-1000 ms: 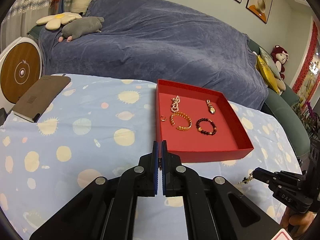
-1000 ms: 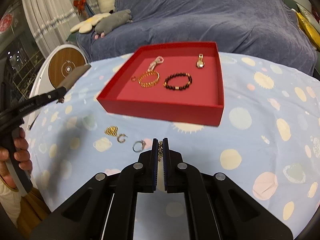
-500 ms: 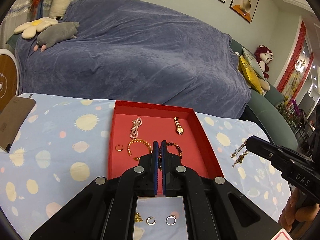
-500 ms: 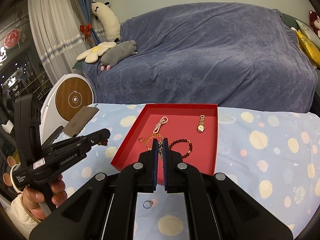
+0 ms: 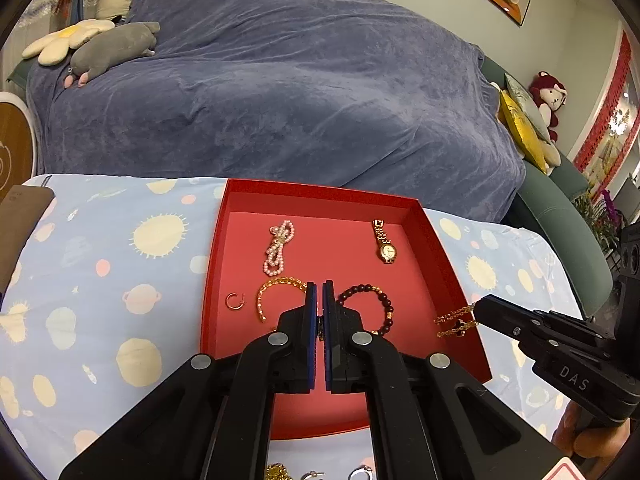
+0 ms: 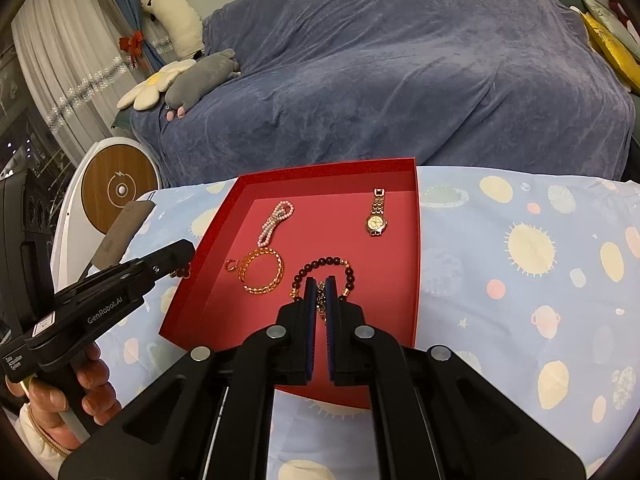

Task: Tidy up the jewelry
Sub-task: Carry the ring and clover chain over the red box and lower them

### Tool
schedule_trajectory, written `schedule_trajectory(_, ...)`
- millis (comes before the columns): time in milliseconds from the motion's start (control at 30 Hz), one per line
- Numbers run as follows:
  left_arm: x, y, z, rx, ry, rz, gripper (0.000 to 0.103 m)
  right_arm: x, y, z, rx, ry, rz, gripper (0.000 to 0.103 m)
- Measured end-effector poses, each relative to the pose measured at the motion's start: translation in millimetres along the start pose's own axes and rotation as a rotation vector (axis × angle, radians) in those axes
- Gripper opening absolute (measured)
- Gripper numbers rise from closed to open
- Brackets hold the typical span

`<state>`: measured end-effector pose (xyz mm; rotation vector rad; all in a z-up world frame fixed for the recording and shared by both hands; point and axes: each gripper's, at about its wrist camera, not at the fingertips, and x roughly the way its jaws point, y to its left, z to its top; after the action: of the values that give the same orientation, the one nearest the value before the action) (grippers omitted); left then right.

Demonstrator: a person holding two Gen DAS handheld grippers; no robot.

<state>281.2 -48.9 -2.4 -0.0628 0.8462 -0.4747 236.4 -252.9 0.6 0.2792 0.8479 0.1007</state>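
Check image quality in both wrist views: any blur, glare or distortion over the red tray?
Left wrist: strong fisheye bending, dark vignette corners, red tray and watch sharp, no glare. Right wrist: same bending, tray sharp, gold chain between the right gripper fingers slightly soft.

Left gripper (image 5: 319,292): jaws nearly closed on a small dark item, fingers level and pointing forward. Right gripper (image 6: 320,288): jaws pressed together on a gold chain (image 5: 456,320) hanging from the tips. A bare hand (image 6: 60,396) wraps the left gripper's handle from below.
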Motion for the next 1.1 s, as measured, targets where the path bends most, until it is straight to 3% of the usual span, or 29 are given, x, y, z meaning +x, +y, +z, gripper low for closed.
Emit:
schedule_trajectory(200,0.6,-3.0,0.4,-0.008,0.003,-0.017,0.001,-1.9,-3.5,1.3,0.018,-0.014,0.006,0.003)
schedule_trajectory(533,-59.4,23.3,30.9,0.006,-0.109,-0.031,0.001,-16.8,-2.4,9.7,0.037,-0.062,0.018,0.003)
schedule_trajectory(900,-99.7,43.5,43.9,0.050,-0.171,0.001,0.001,-23.1,2.9,12.6,0.023,-0.079,0.027,0.003)
schedule_trajectory(1100,-99.6,49.0,42.3,0.042,-0.168,0.001,0.001,-19.8,6.8,13.0,0.034,-0.074,0.034,0.004)
